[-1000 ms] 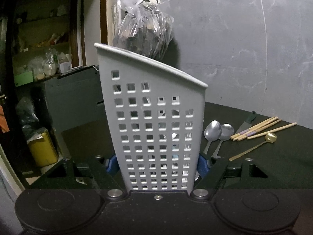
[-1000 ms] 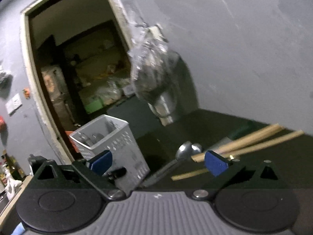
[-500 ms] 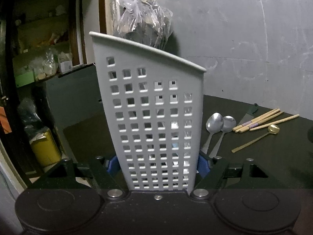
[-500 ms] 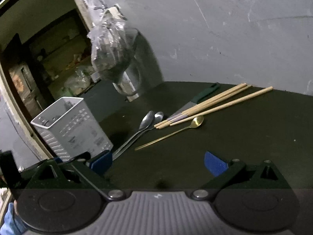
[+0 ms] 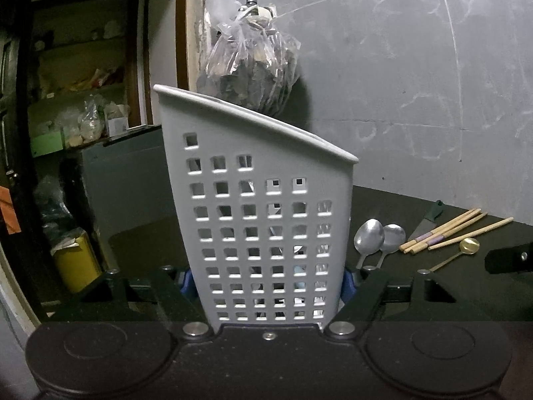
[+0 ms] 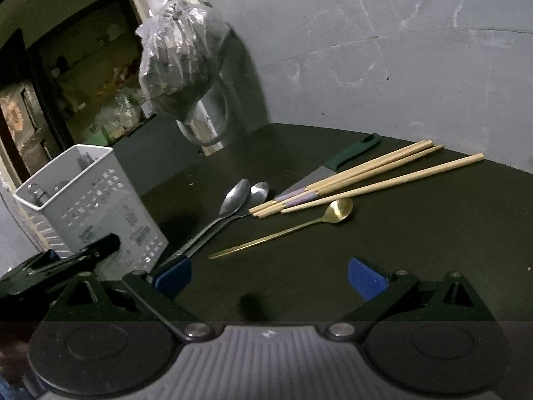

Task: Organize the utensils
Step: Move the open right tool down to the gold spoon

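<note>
A white perforated utensil holder (image 5: 266, 216) stands upright on the dark table, and my left gripper (image 5: 266, 281) has its jaws closing on the holder's two sides, blue pads pressed against it. In the right wrist view the holder (image 6: 90, 206) is at the left with some utensils inside. My right gripper (image 6: 269, 273) hovers open and empty over the table, just short of the utensils. Ahead of it lie two steel spoons (image 6: 236, 196), a gold spoon (image 6: 339, 210), several wooden chopsticks (image 6: 366, 176) and a green-handled knife (image 6: 353, 153).
A clear plastic bag (image 6: 180, 63) hangs on the grey wall behind the table, with a metal mug (image 6: 206, 123) below it. An open doorway with cluttered shelves is at the left. A yellow container (image 5: 76, 263) sits on the floor there.
The right gripper has come down and tipped towards the table, so the spoons and chopsticks now lie straight ahead of it. The left gripper has kept its hold on the holder.
</note>
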`<state>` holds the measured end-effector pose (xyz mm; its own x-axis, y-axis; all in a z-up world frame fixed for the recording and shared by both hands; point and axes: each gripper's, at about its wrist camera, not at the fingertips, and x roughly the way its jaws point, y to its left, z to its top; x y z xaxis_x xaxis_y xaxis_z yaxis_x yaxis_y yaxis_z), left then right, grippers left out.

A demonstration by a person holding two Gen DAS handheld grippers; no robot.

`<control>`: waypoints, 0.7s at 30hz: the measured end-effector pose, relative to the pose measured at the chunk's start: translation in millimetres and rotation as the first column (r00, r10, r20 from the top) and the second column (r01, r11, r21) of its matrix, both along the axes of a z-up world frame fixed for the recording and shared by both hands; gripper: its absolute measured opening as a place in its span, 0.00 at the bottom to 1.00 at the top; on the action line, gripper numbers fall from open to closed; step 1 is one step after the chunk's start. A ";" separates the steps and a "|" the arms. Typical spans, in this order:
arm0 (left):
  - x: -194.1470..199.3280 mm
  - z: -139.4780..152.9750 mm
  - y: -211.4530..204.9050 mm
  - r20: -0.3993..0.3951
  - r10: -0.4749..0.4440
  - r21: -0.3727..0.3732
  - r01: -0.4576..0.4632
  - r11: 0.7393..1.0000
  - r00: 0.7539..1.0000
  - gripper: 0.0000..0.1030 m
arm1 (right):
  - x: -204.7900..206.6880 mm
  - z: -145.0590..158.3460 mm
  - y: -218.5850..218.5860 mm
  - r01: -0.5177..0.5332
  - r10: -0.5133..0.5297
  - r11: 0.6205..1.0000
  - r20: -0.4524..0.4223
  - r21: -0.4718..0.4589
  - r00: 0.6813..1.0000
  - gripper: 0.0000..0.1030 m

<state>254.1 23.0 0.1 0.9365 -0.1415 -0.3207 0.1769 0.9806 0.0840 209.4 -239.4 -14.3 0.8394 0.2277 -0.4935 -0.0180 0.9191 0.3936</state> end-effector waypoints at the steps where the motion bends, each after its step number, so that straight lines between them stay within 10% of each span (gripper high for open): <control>1: -0.1 -0.2 1.4 0.000 -0.004 -0.002 0.004 1.000 1.000 0.74 | 0.9 0.0 -1.6 0.007 -0.007 1.000 -0.001 0.000 1.000 1.00; 21: -5.1 0.1 8.0 -0.002 -0.038 0.005 0.038 0.999 0.999 0.74 | 72.8 -7.0 -22.0 -0.051 0.042 0.979 -0.052 -0.197 0.998 0.89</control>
<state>249.0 31.1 0.2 0.9298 -0.1751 -0.3238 0.2140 0.9728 0.0884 282.1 -261.4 -21.3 0.8047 0.1595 -0.5719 -0.0479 0.9775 0.2052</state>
